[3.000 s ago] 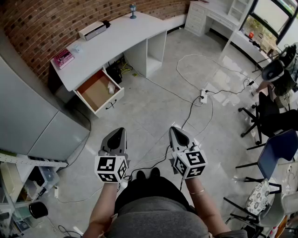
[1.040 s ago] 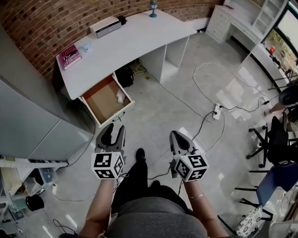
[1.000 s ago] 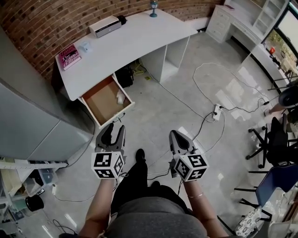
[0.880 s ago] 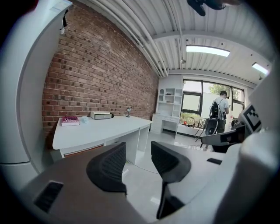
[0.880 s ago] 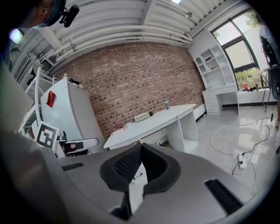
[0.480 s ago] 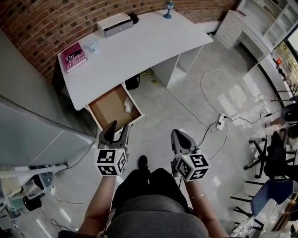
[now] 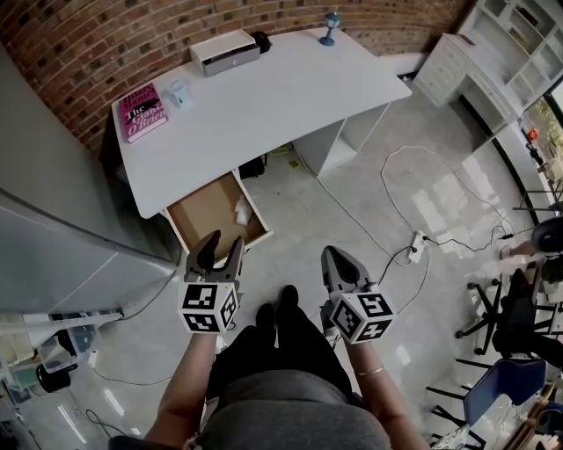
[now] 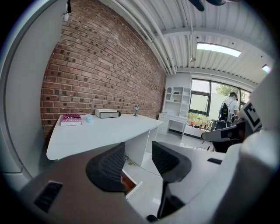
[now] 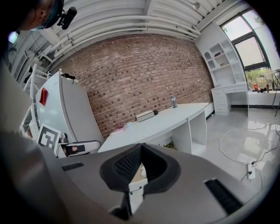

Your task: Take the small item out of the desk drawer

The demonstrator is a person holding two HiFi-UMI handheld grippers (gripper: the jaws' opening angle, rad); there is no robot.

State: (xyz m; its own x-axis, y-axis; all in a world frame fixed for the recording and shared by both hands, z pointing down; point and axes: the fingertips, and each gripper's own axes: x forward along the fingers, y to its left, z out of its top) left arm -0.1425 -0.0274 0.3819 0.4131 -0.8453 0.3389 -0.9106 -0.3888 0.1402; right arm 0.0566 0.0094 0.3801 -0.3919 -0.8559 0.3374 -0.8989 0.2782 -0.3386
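The white desk [image 7: 264, 105] has its drawer [image 7: 204, 215] pulled open, brown inside. A small white item [image 7: 241, 209] lies at the drawer's right end. My left gripper [image 7: 223, 242] hangs just short of the drawer's front edge. Its jaws are opening, with nothing between them. In the left gripper view its jaws [image 8: 138, 159] stand apart, and the drawer [image 8: 130, 183] shows low between them. My right gripper [image 7: 333, 255] is shut and empty over the floor, right of the drawer. The right gripper view shows the gripper [image 9: 141, 148] with tips touching and the drawer front [image 9: 136, 190] below.
On the desk lie a pink book [image 7: 141, 112], a cup [image 7: 179, 91], a white box [image 7: 224, 51] and a small lamp [image 7: 332, 23]. A grey cabinet [image 7: 53, 220] stands left. Cables and a power strip [image 7: 415, 253] cross the floor. Chairs [image 7: 515, 316] stand right.
The person has walked up to the desk, so the drawer now lies just ahead of the left gripper. The left jaws have opened wider; the right jaws stayed shut.
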